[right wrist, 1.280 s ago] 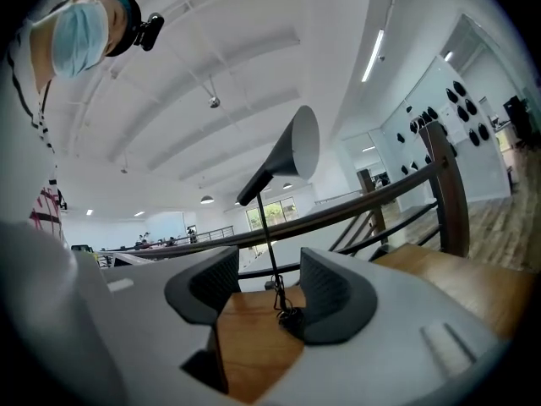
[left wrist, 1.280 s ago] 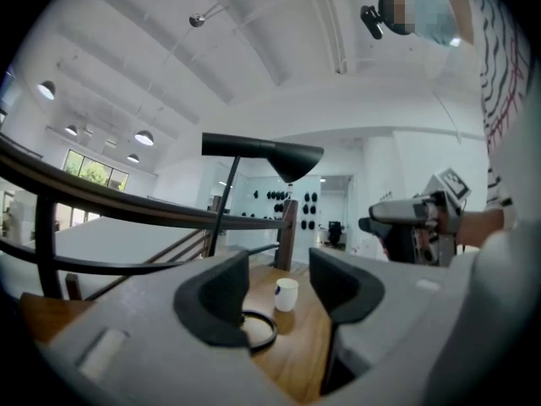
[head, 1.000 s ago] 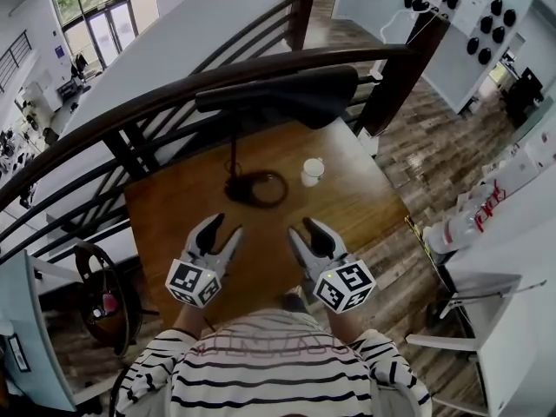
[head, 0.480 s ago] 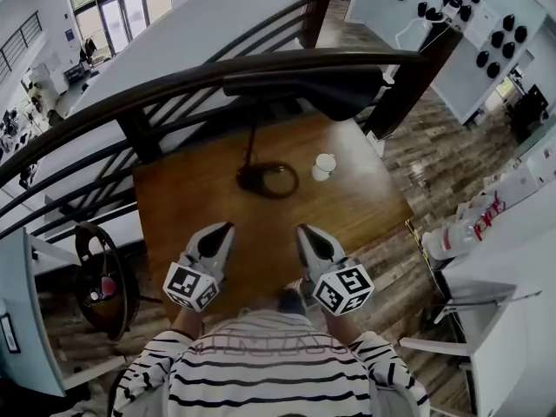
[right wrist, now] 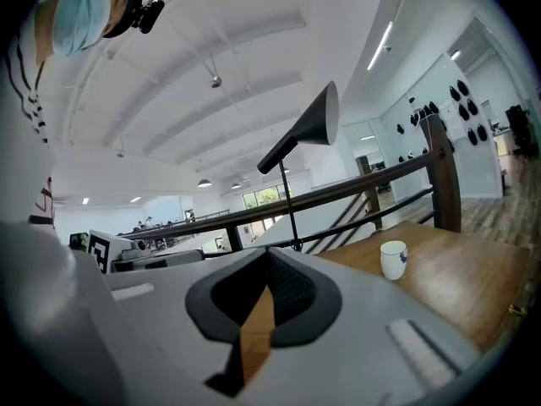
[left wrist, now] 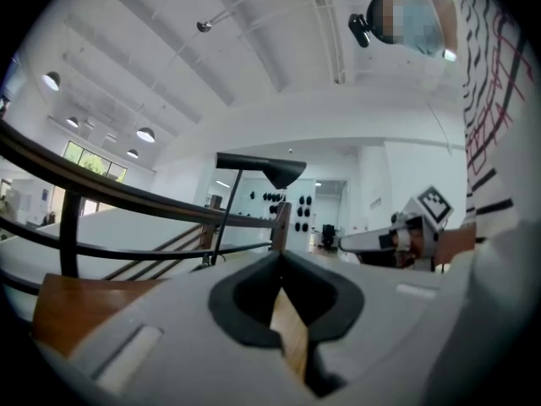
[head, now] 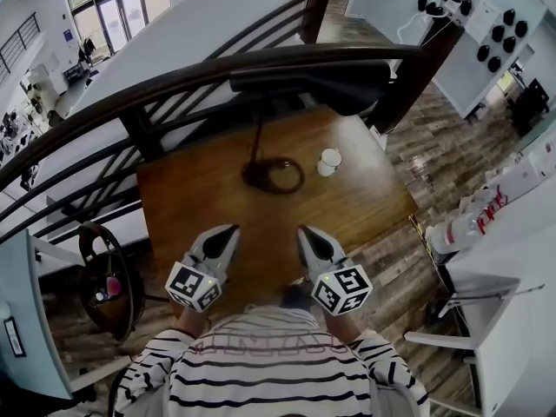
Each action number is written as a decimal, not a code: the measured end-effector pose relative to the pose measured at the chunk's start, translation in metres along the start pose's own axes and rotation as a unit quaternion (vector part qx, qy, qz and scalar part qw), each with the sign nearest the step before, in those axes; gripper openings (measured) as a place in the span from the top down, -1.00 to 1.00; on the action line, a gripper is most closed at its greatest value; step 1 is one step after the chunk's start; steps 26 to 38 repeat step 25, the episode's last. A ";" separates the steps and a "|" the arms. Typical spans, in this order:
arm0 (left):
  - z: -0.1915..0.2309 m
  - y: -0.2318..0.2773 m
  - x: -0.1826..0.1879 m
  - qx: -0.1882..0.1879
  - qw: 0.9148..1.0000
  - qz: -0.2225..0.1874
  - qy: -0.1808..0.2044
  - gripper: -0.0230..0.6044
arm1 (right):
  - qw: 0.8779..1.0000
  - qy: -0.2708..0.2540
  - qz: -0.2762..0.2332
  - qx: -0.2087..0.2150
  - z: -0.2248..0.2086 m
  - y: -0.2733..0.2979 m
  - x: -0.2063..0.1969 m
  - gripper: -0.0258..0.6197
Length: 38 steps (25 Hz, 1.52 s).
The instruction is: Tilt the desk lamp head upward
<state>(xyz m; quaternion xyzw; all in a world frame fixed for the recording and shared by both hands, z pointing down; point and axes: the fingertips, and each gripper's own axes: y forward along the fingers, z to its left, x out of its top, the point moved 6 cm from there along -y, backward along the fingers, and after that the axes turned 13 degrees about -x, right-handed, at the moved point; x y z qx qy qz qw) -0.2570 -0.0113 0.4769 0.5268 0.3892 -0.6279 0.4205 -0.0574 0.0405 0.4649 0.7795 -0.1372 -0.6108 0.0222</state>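
Observation:
A black desk lamp stands at the far side of the wooden table point(head: 365, 202), with a ring base point(head: 274, 175), a thin stem point(head: 258, 137) and a long dark head point(head: 321, 81) high above. The head also shows in the left gripper view point(left wrist: 262, 169) and as a cone in the right gripper view point(right wrist: 314, 121). My left gripper point(head: 230, 230) point(left wrist: 281, 256) and right gripper point(head: 304, 231) point(right wrist: 269, 255) hover side by side over the table's near half, well short of the lamp. Both have just been closing and are shut, with nothing between the jaws.
A small white cup point(head: 329, 162) point(right wrist: 392, 260) stands to the right of the lamp base. A dark curved railing point(head: 130, 102) runs behind the table, close to the lamp head. A round stool point(head: 104, 276) stands at the table's left, white furniture to the right.
Both grippers' jaws have gone from wide open to shut, with nothing in them. Both hands shifted a little over the near part of the table. The lamp and cup stayed put.

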 end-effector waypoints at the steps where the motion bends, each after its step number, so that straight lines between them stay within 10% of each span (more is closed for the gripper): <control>1: 0.001 -0.001 0.000 -0.001 1.000 0.001 -0.001 0.92 | 1.000 -0.002 0.001 -0.002 0.001 0.000 -0.001 0.92; 38: 0.005 0.019 -0.007 -0.003 1.000 0.005 -0.014 0.92 | 1.000 -0.014 0.009 -0.009 -0.015 0.005 0.002 0.92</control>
